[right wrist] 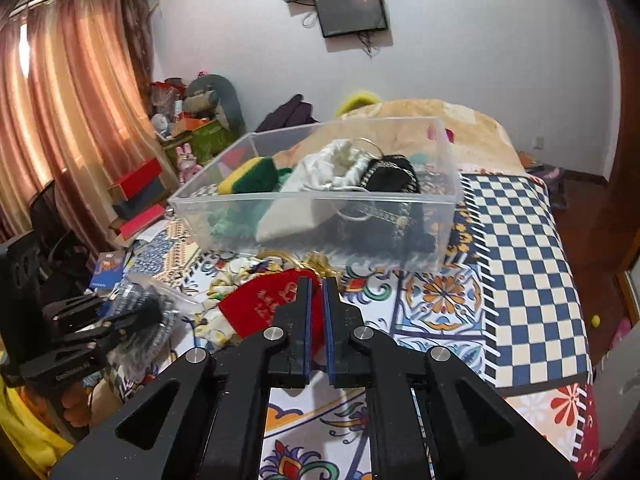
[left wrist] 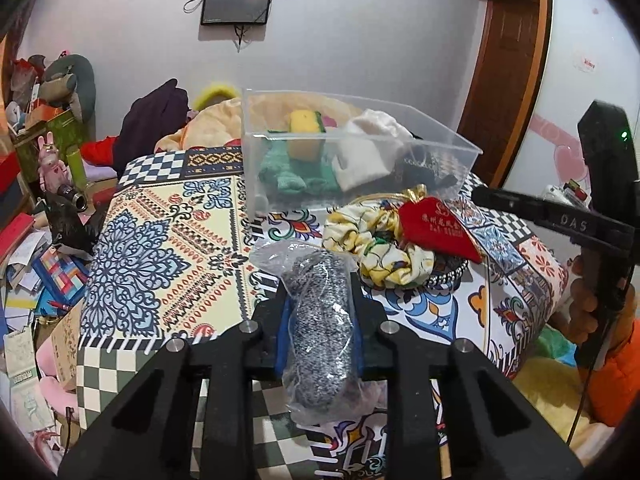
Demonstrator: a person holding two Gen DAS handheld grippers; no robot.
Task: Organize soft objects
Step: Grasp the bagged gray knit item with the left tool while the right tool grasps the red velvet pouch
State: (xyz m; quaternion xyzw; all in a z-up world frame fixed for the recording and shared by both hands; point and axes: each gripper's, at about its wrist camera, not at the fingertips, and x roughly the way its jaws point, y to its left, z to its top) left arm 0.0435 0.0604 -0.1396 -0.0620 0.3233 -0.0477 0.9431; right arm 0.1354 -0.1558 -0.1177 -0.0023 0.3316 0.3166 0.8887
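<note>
My left gripper point(left wrist: 318, 292) is shut on a grey speckled knit item in a clear plastic bag point(left wrist: 320, 320), held over the patterned cloth; it also shows in the right wrist view point(right wrist: 140, 312). A clear plastic bin point(left wrist: 256, 168) holds a yellow-green sponge point(left wrist: 306, 122), a green cloth point(left wrist: 288, 176), a white pouch point(left wrist: 368, 148) and a black item point(left wrist: 420, 168). In front of the bin lie a red pouch point(left wrist: 436, 228) and a yellow-white scrunchie point(left wrist: 376, 244). My right gripper point(right wrist: 316, 284) is nearly closed and empty, its tips just above the red pouch point(right wrist: 260, 304).
A patterned cloth point(left wrist: 160, 240) covers the table, with a blue-white checked edge point(right wrist: 528, 248) at the right. Boxes, papers and toys point(left wrist: 48, 184) are piled at the left. A blanket-covered bed point(right wrist: 440, 120) lies behind the bin point(right wrist: 320, 200).
</note>
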